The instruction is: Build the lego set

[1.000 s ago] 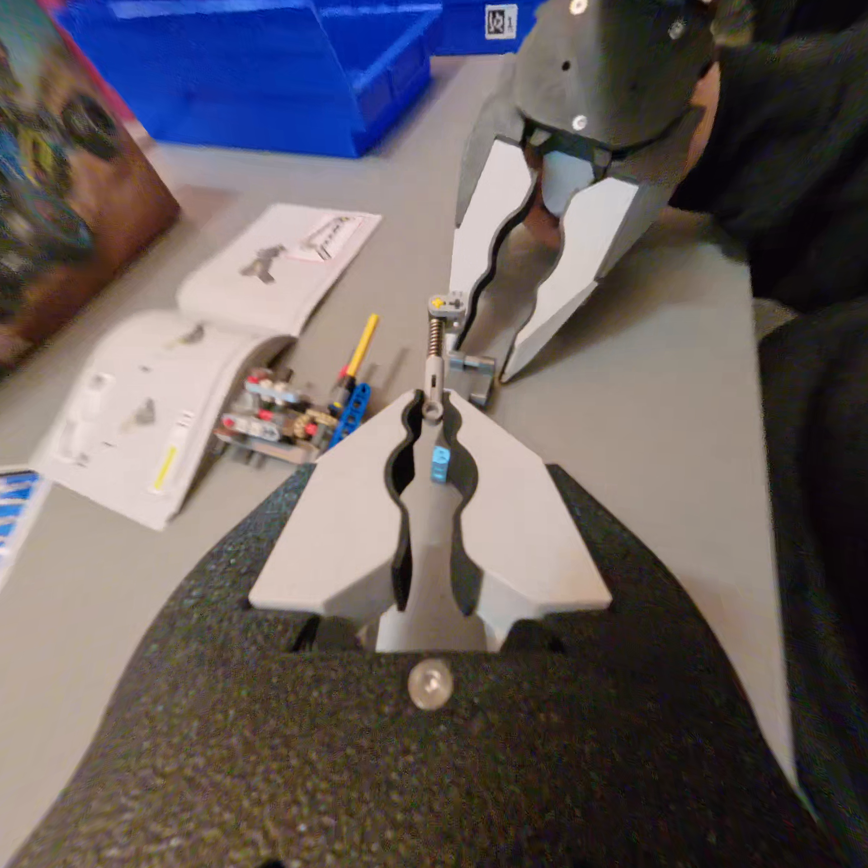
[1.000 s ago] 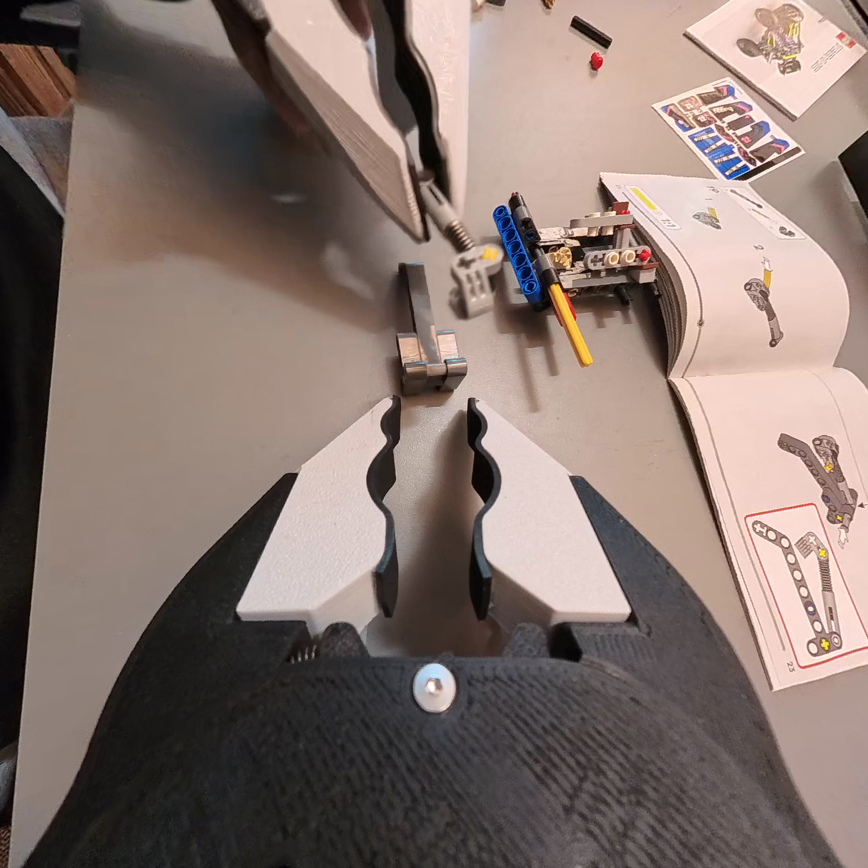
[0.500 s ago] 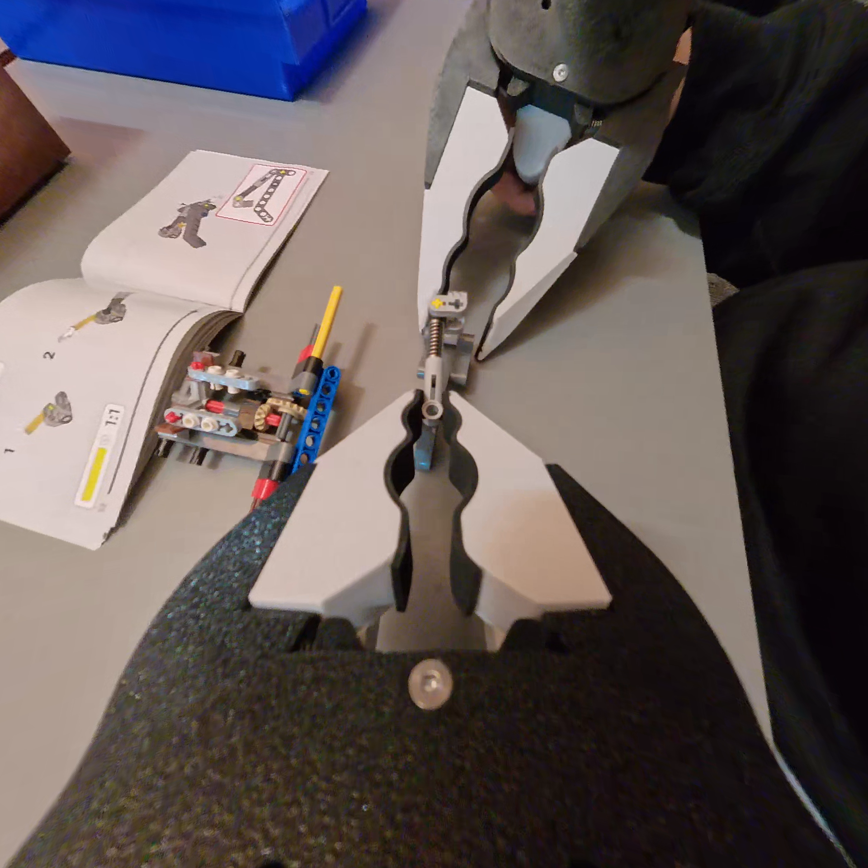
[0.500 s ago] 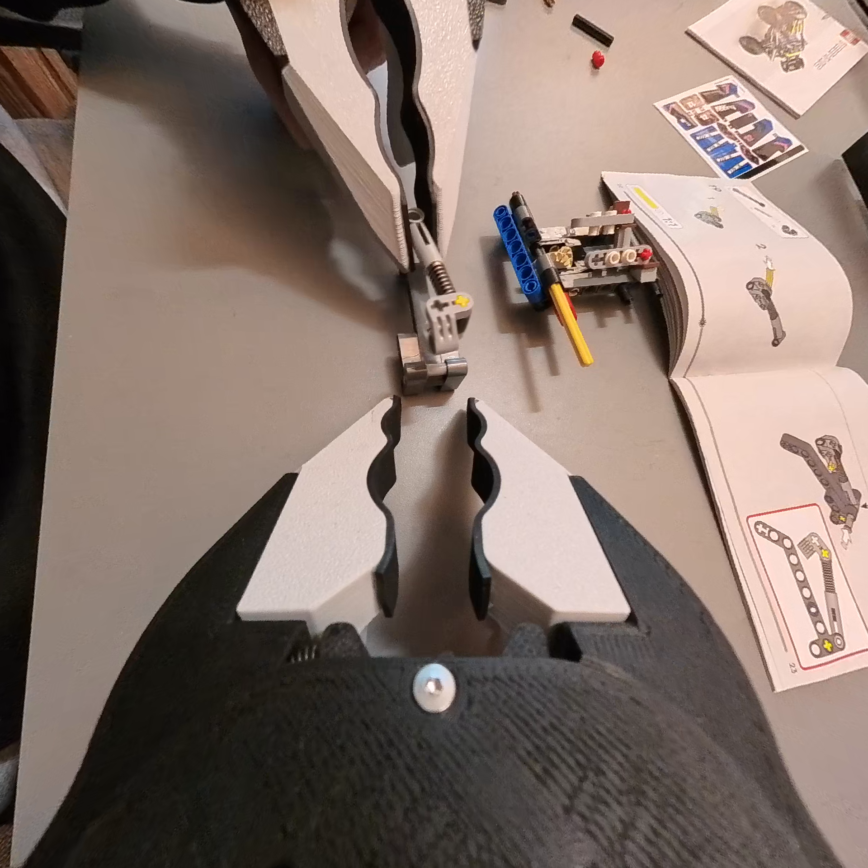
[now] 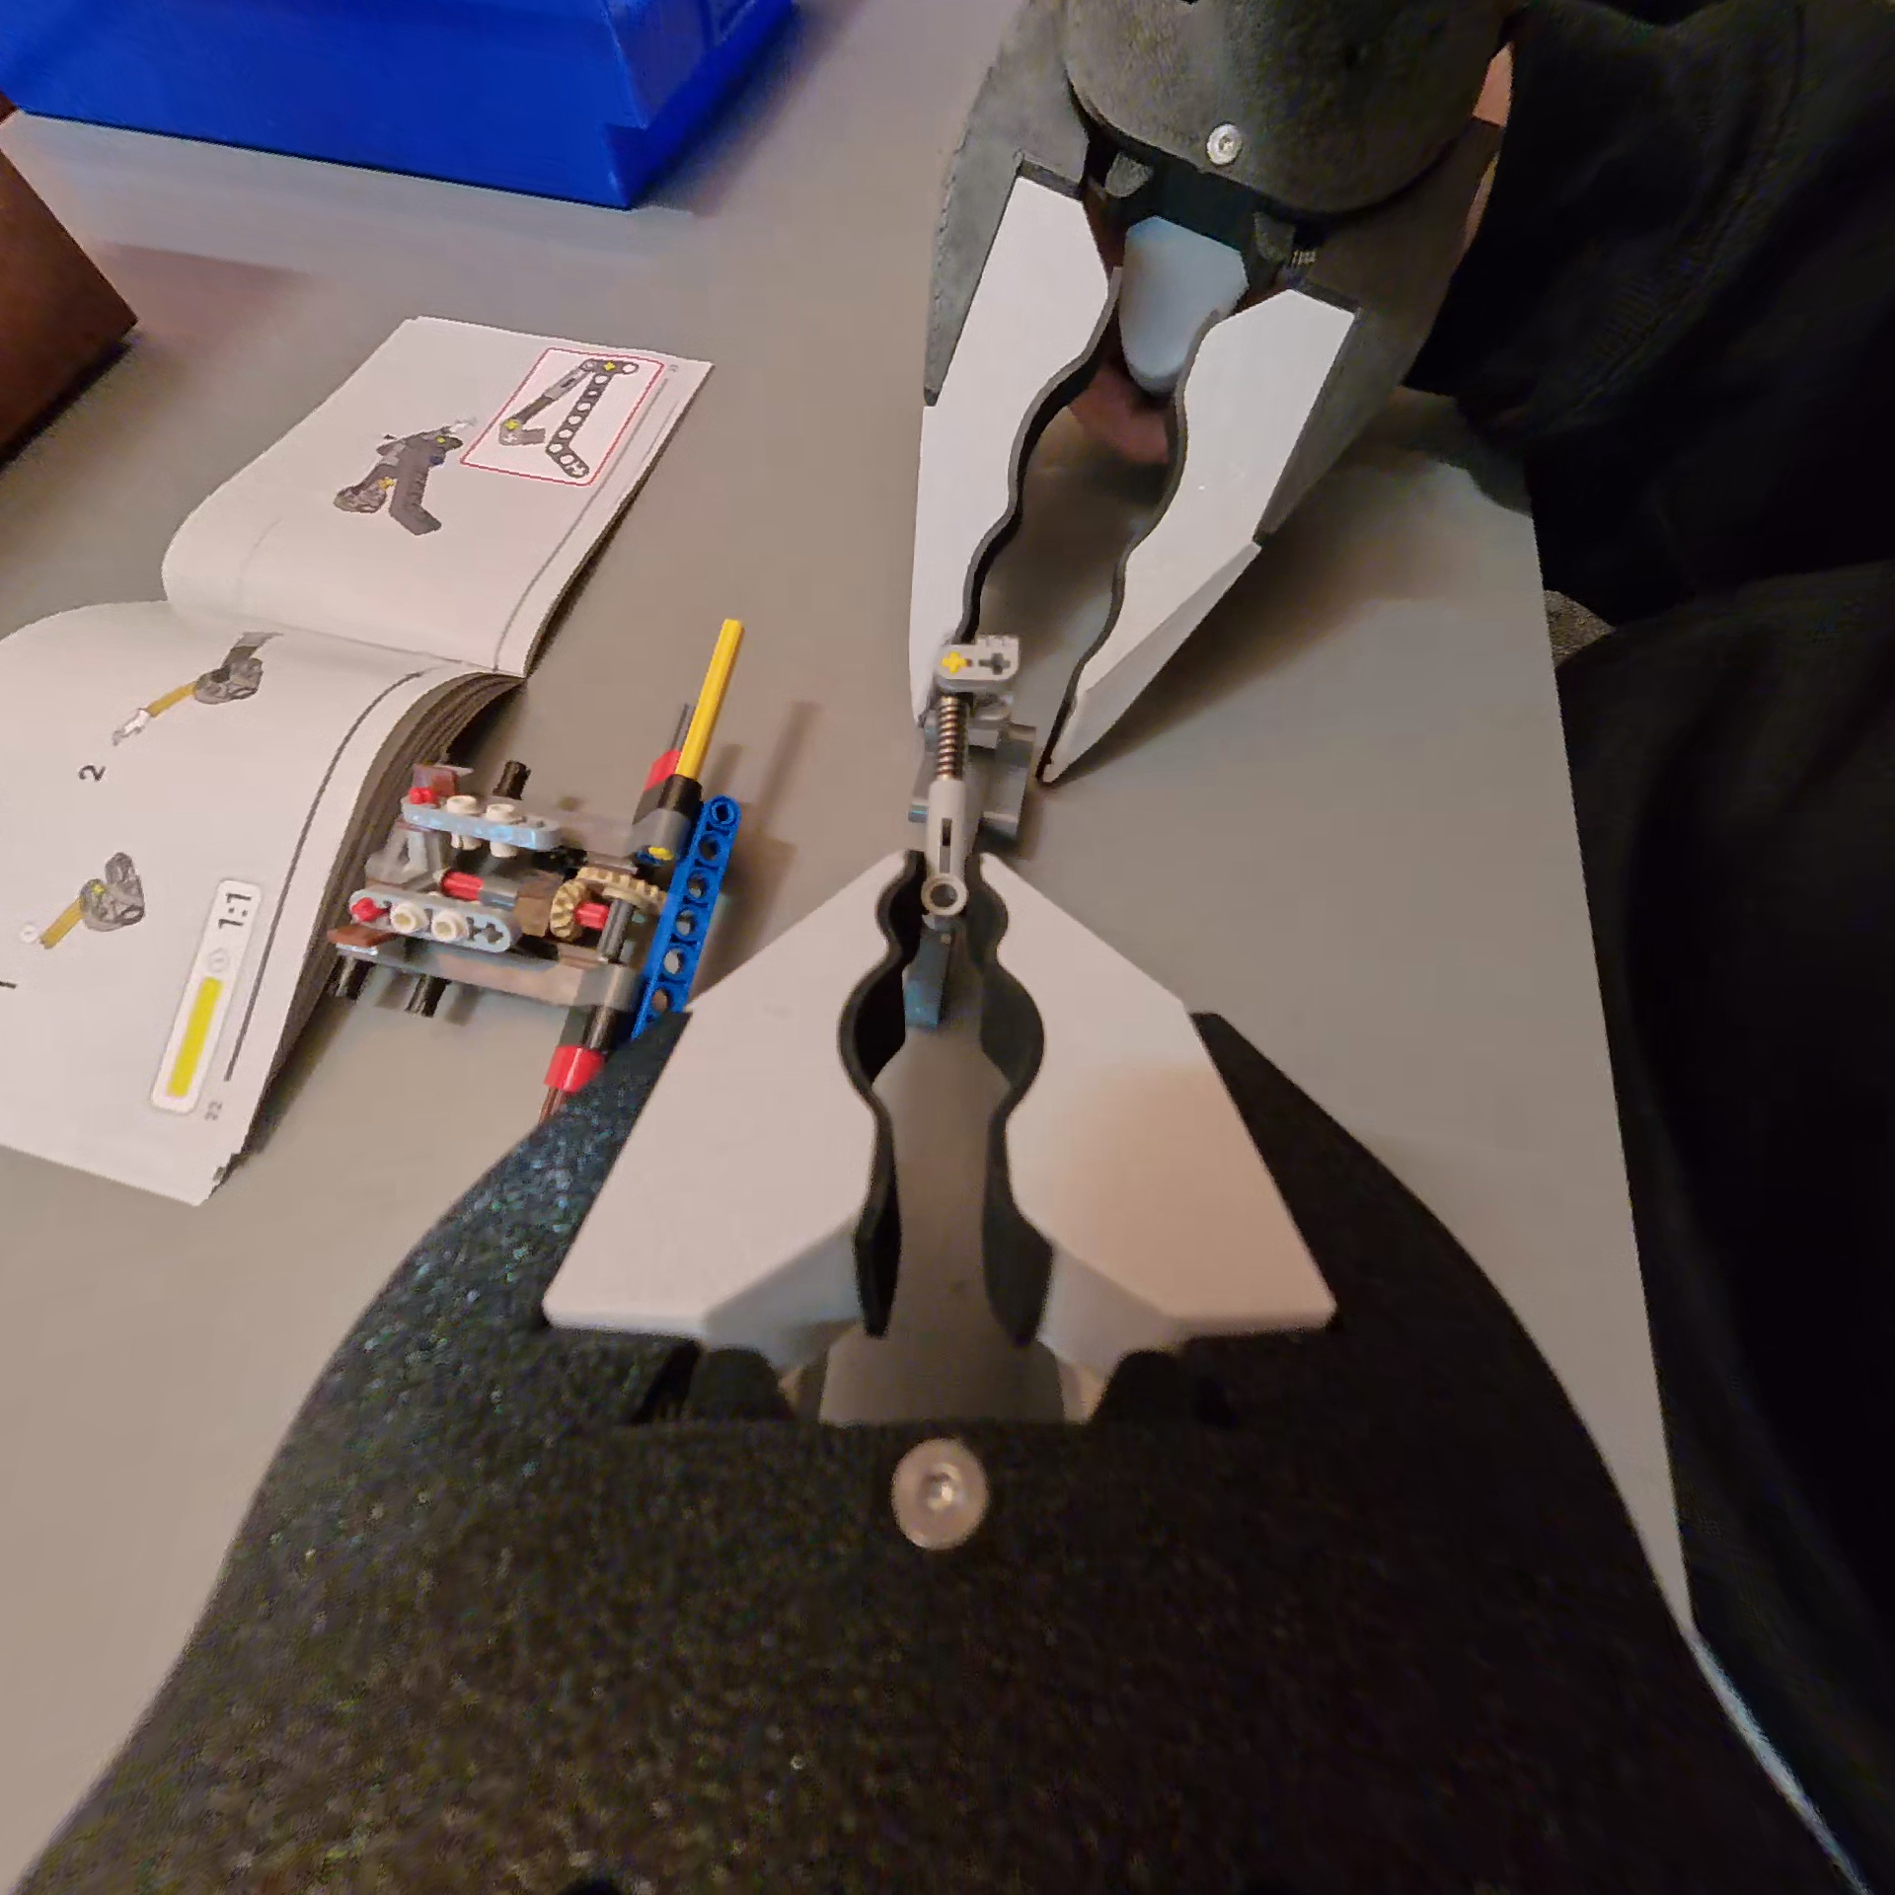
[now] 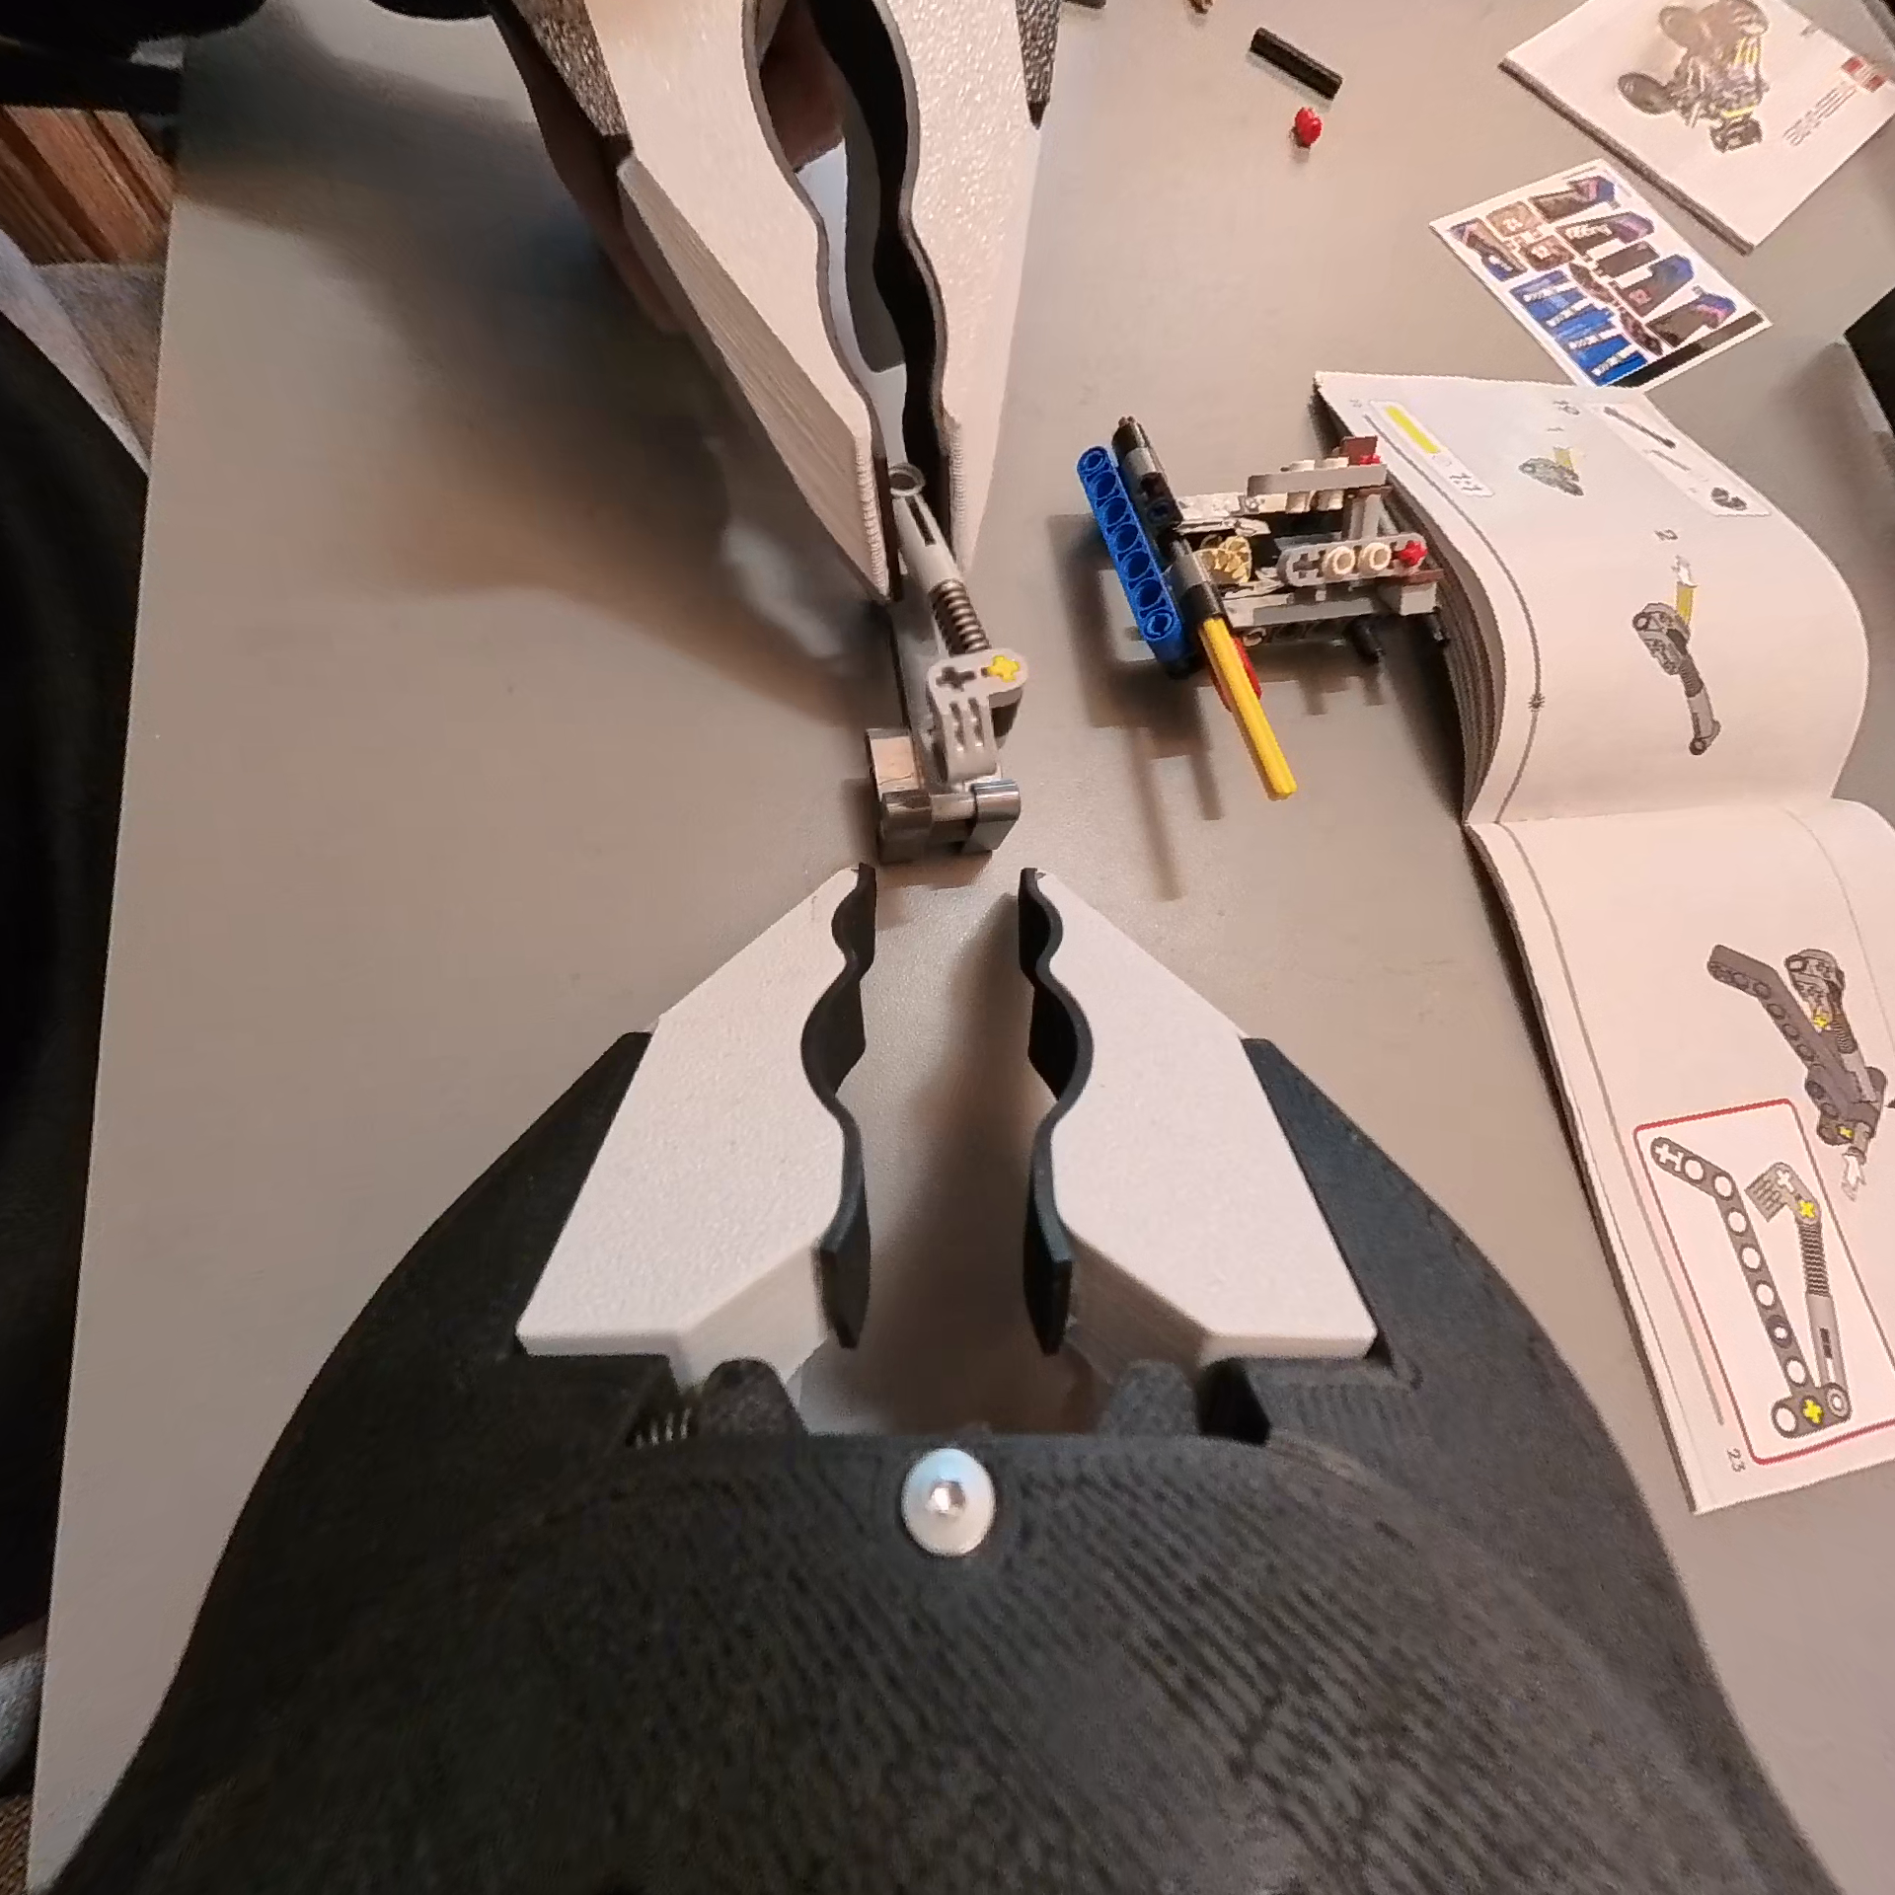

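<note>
My left gripper is shut on the round end of a grey shock absorber with a spring. It holds the absorber slanted over a grey beam that lies on the table. The absorber's far end carries a grey connector with a yellow cross, which rests on the beam's thick end. My right gripper is open and empty, with its tips just short of that beam end. In the left wrist view the right gripper faces me with its jaws on either side of the beam end.
A partial build with a blue beam and a yellow axle sits beside the open instruction booklet. A sticker sheet, a second booklet, a black axle and a red piece lie farther off. A blue bin stands at the back.
My left gripper has carried the shock absorber across and down onto the grey beam. Its connector end now lies on the beam's thick end. The right gripper has stayed open and still.
</note>
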Available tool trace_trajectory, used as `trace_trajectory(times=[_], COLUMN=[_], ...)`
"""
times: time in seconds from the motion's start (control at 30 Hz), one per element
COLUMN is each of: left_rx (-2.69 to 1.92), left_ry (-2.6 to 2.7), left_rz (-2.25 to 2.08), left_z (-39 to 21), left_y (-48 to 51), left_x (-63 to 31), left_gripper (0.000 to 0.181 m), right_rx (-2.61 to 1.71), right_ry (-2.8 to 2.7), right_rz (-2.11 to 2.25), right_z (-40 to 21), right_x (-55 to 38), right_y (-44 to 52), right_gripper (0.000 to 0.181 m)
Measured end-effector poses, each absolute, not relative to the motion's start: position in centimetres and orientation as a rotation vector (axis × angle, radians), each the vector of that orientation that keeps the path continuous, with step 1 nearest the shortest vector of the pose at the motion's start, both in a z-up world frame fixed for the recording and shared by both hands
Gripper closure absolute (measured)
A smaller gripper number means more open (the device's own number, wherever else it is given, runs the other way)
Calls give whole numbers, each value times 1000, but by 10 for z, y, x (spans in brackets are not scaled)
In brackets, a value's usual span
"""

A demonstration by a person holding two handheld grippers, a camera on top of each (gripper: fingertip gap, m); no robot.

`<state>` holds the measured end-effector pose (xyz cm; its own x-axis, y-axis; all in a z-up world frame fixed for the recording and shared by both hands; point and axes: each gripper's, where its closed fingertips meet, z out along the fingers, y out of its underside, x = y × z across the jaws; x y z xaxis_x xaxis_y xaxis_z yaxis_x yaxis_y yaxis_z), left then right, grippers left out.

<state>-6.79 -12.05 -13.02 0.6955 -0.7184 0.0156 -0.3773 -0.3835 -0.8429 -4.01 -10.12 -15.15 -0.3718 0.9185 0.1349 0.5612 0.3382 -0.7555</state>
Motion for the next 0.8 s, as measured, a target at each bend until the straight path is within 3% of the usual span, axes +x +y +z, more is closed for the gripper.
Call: trace_trajectory(times=[0.03,0.8], left_rx=[-2010,-1992], left_ry=[839,809], left_rz=[-479,-491], left_z=[-130,-127], left_y=[-120,-118], left_x=[-68,-73], left_gripper=[176,176], right_rx=[-1289,-1283], right_ry=[-2051,-2051], right_rz=[837,832], right_z=[-151,-151], right_x=[-40,-40], right_y=[-101,-102], right_gripper=[155,156])
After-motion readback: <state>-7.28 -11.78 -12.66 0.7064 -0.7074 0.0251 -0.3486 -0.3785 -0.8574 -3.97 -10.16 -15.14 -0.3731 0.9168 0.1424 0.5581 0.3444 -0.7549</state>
